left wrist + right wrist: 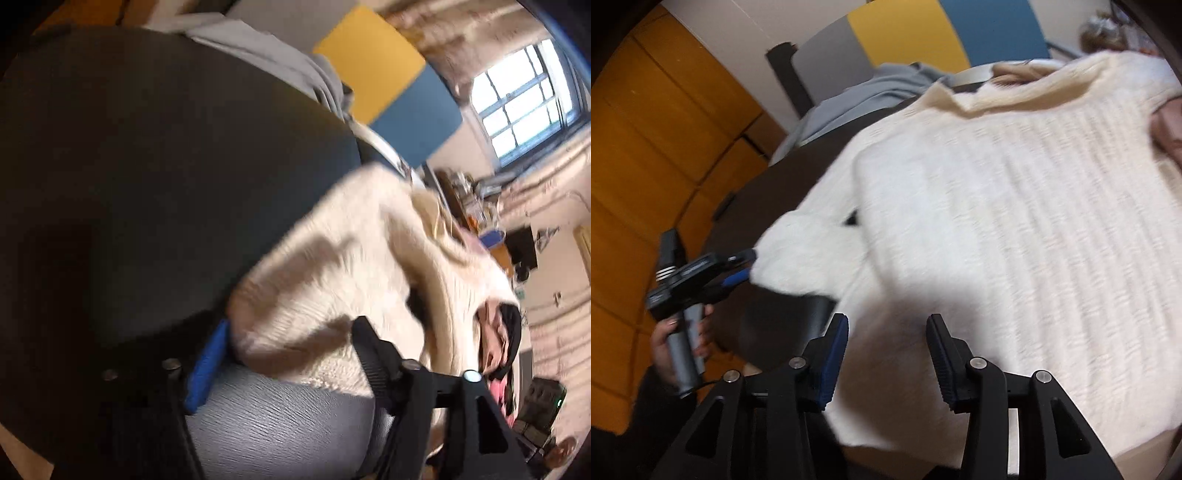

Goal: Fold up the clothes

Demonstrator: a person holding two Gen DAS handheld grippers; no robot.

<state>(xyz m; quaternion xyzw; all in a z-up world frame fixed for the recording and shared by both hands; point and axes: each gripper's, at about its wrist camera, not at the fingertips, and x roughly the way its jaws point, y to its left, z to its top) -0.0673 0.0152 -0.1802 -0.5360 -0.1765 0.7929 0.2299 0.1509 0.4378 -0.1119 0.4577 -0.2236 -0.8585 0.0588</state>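
Note:
A cream knitted sweater [997, 221] lies spread on a dark round table [753, 199], collar at the far side. Its sleeve [798, 251] sticks out to the left. My left gripper [749, 264], held in a hand [672, 343], has its tips at the sleeve's cuff. In the left wrist view the left gripper [291, 323] stands wide open with the cuff [295, 288] lying between its fingers, unpinched. My right gripper [888, 319] hovers open over the sweater's near hem, with nothing gripped.
A grey garment [882, 85] lies bunched at the table's far edge. Something pink [1167, 125] shows under the sweater's right side. A grey seat [277, 424] sits below the table's edge. Orange wall panels [646, 147] stand to the left.

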